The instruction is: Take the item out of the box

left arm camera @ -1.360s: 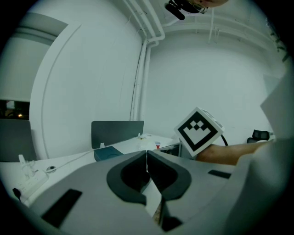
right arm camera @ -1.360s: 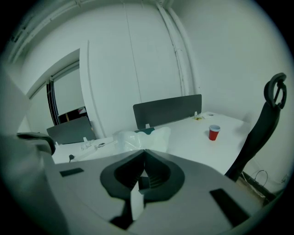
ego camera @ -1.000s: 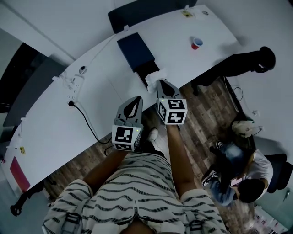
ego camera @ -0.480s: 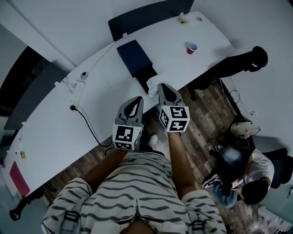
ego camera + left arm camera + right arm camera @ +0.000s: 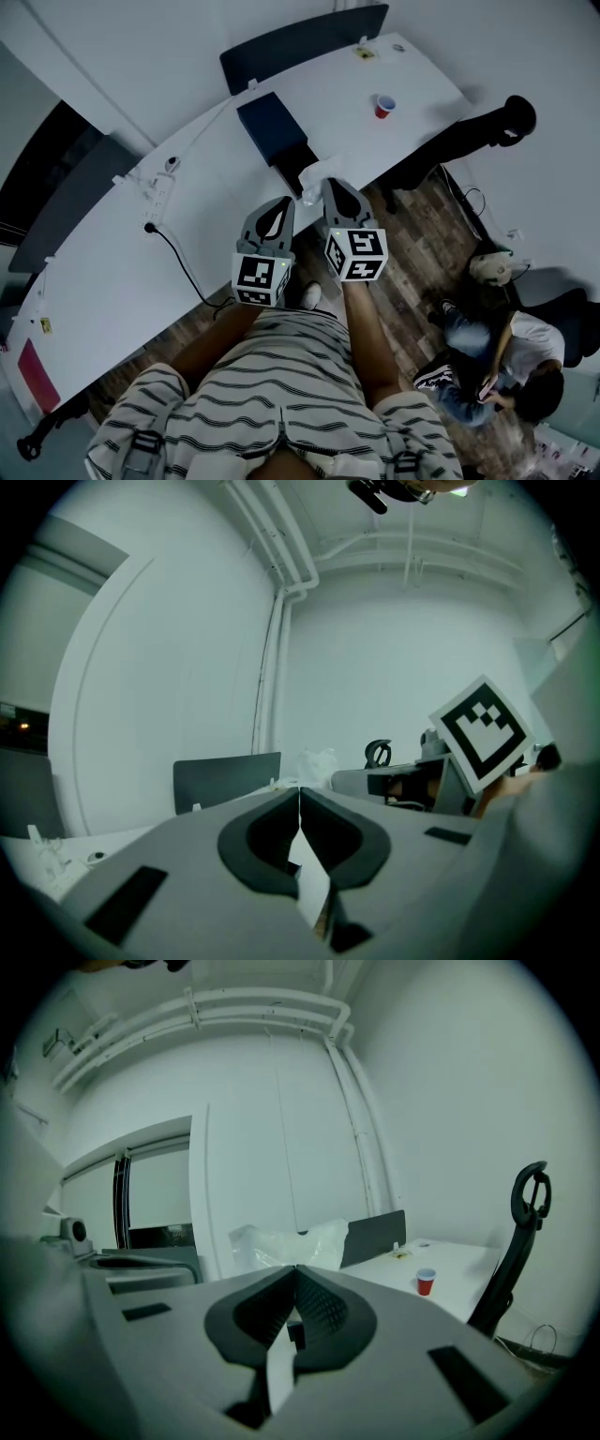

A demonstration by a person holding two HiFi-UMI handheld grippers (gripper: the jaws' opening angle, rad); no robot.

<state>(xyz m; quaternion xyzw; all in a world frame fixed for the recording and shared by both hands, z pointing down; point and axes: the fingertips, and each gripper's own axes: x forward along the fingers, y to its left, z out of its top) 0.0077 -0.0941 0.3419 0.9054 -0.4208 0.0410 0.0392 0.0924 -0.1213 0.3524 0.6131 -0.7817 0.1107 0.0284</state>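
Crumpled translucent-white plastic bag (image 5: 310, 178), pinched in right hand-held gripper (image 5: 330, 183), left hand-held gripper (image 5: 280, 202) closed, empty

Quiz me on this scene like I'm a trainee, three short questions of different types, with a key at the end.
1. True or false: the left gripper has its jaws apart.
2. Multiple choice: what is pinched at the closed jaw tips of the right gripper? A. a bottle. B. a white plastic bag. C. a sponge.
3. Fill in: the red cup stands on the white ____.

Key:
1. False; they are together with nothing between them.
2. B.
3. table.
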